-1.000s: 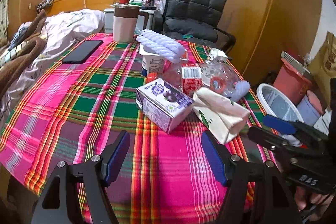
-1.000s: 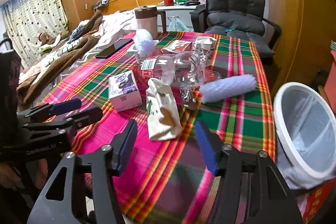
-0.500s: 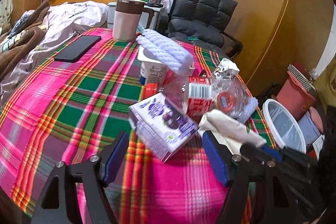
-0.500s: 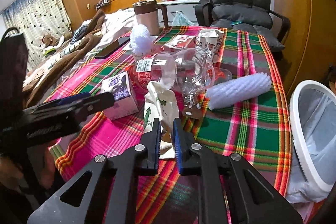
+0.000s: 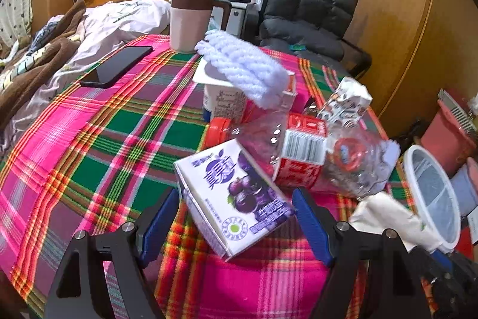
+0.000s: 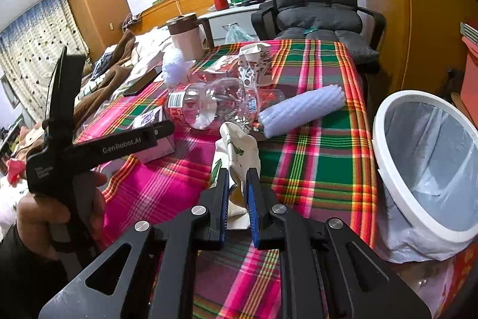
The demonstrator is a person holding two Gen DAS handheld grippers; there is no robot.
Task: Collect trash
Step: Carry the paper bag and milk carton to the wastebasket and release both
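My right gripper point(image 6: 238, 193) is shut on a crumpled white wrapper with green print point(image 6: 236, 145), lifted a little off the plaid table; the wrapper also shows in the left wrist view point(image 5: 388, 217). My left gripper point(image 5: 236, 226) is open, its blue pads either side of a purple milk carton point(image 5: 233, 199) lying on the table. Behind the carton lies a crushed clear bottle with a red label point(image 5: 304, 157), also in the right wrist view point(image 6: 215, 106). A white-rimmed bin with a bag liner point(image 6: 427, 169) stands to the right of the table.
On the plaid table point(image 5: 89, 139) are a black phone point(image 5: 118, 66), a pink mug with brown lid point(image 5: 191, 20), a white cup point(image 5: 224, 100) under a fluffy white roll point(image 5: 245, 68), a second white roll point(image 6: 301, 112) and a crumpled paper carton point(image 6: 257, 65). A grey chair point(image 6: 316, 2) stands behind.
My right gripper closed on the white wrapper and has lifted it toward the bin side. My left gripper moved forward so the purple carton sits between its open fingers.
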